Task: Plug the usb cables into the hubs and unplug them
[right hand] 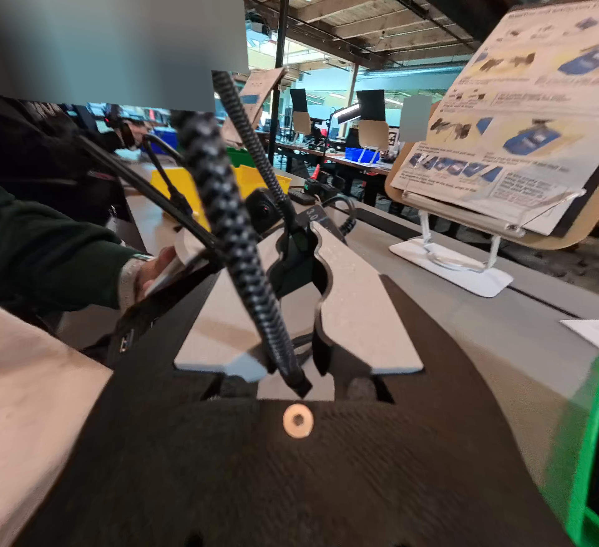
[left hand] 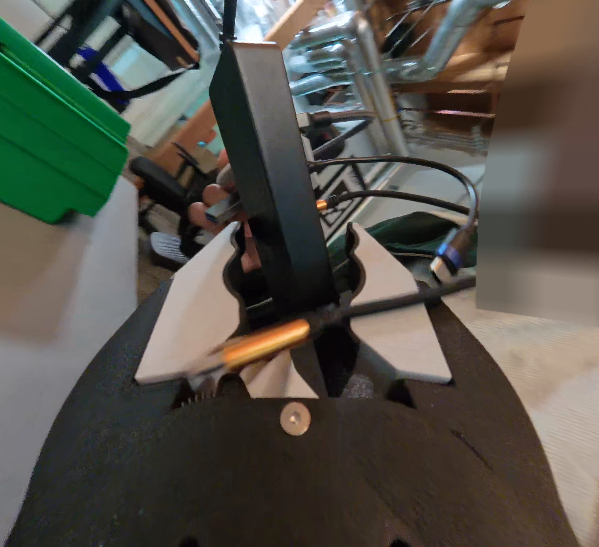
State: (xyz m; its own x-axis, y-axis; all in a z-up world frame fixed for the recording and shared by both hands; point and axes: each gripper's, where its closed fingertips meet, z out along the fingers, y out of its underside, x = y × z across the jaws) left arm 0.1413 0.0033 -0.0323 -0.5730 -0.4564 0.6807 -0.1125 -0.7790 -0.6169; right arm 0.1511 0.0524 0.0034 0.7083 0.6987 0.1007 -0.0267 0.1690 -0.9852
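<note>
- Left wrist view: jaws of left gripper (left hand: pixel 293 229) clamped on upright black hub (left hand: pixel 265 155); keep steady.
- Right gripper (right hand: pixel 259 233) jaws: cannot tell; braided cable (right hand: pixel 233 223) crossing between.

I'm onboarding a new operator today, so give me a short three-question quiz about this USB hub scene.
1. True or false: the left tongs hold the black hub lying flat.
2. In the left wrist view, the bin left of the hub is: A) red B) green C) white.
3. Fill in: the loose connector lying across the left tongs has a ____ metal sleeve.
Key: 1 false, it stands upright; 2 B; 3 gold.
</note>
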